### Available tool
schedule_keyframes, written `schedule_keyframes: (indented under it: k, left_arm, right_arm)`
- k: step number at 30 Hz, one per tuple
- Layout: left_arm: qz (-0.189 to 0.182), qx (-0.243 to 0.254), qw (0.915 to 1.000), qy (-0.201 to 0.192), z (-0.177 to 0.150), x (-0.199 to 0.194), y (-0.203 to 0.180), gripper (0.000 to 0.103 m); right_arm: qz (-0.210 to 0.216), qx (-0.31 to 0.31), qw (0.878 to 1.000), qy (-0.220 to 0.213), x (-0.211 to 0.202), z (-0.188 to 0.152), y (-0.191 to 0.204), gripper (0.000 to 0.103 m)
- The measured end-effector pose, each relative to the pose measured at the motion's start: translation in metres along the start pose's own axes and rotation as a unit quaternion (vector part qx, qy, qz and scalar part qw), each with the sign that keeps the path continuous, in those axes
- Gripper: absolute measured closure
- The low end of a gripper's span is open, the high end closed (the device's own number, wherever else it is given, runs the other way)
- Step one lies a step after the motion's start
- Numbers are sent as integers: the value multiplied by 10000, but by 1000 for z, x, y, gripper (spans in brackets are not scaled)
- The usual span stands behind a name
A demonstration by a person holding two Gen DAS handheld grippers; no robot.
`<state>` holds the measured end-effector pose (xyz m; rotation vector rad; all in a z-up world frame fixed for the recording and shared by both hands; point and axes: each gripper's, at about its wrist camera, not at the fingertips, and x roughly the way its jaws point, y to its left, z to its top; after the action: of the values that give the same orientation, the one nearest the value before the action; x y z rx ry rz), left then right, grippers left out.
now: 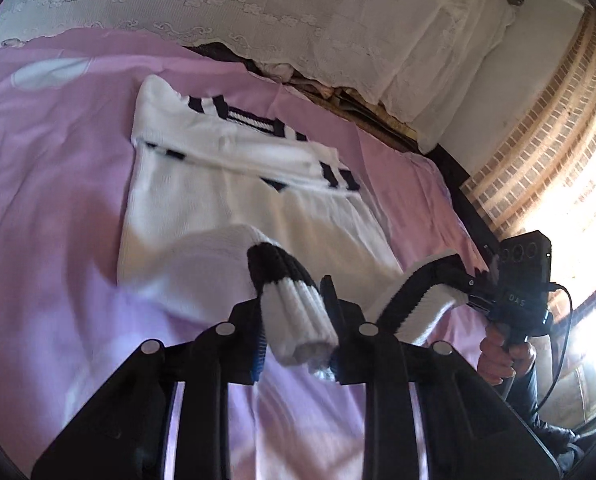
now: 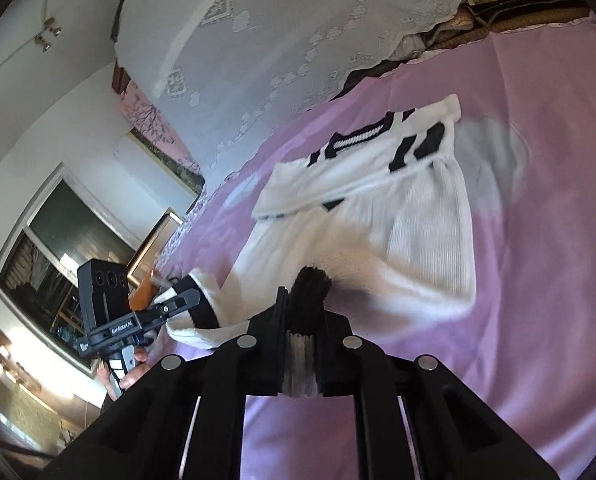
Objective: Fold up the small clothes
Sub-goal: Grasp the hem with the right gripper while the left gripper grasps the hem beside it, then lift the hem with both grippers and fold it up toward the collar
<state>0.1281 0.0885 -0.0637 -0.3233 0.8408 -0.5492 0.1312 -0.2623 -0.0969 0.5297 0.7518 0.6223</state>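
A sweater (image 1: 234,184) lies flat on a bed sheet (image 1: 58,200), its collar toward the lace cover (image 1: 298,8) at the far edge; both near hem corners are raised off the sheet, one in each gripper.

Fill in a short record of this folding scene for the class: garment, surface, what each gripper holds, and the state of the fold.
garment: white knit sweater with black stripes
surface: pink bedsheet
left gripper: shut on the black-and-white ribbed hem
right gripper: shut on the same hem at another spot
sleeves: lie folded across the chest
fold state: hem raised off the sheet, not yet laid over the body
background: white lace cover
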Motion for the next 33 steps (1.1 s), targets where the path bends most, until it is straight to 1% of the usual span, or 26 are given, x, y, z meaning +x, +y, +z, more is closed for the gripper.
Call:
schedule_keyframes:
  k: [3,8,14,21,29,33]
  left_arm:
    - [159,-81,9998,32,21,18,11,81]
    - [283,-313,9991,66,46,42,28,86]
    - [540,-402,9974,-251,84,52,37,87]
    - [961,-286,9936,-519,128,73,39,88]
    - [1100,-455,9905,-688,165,97,54,89]
    - [1198,-681,9876,-755,187,114,69,89]
  right_arm:
    - [-62,103,9999,10,17,21,-8,92]
    - [-186,235,9995,7,44,49,-21,92]
    - [-224,389,9989,-140,68,84,-33,92]
    - [-343,443,9977,-368,94,121,-44,92]
    - [-263,698,9959,-513,124,162,-64,92]
    - [-312,690,9955,-573,142,182,-69,92]
